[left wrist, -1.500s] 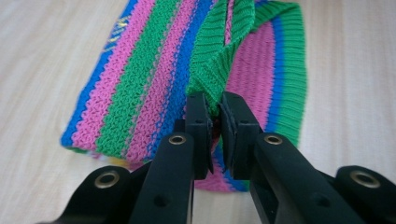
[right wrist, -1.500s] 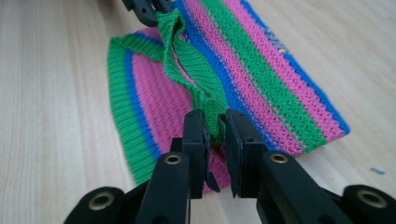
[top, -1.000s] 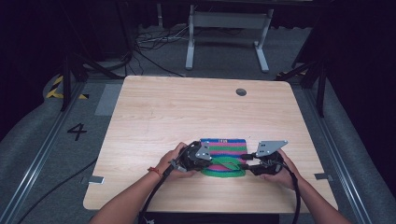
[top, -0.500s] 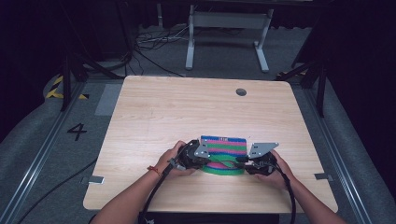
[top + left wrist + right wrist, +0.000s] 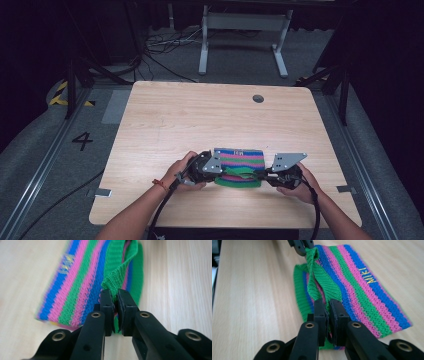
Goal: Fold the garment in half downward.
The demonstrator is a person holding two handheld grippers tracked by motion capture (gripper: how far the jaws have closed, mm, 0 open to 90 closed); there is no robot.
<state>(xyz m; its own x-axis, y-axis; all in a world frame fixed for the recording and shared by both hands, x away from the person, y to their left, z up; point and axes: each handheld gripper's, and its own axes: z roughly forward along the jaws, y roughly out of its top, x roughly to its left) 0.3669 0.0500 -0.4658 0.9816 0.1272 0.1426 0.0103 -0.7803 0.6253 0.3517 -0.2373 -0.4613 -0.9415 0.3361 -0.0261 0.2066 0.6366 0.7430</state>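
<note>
cloth (image 5: 362, 282): "MIKI" stitched in yellow on a blue stripe, right gripper view
floor (image 5: 45, 165): "4" in black, left of the table (image 5: 200, 115), high view

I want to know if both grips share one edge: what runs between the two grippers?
The green knitted edge of the striped knitted cloth spans from the right gripper to the left gripper, shown in the right gripper view.

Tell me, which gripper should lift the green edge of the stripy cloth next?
Probably both together. The left gripper and the right gripper are each shut on the green edge of the stripy cloth, one at each end. Neither looks better placed, so an even lift seems best.
</note>
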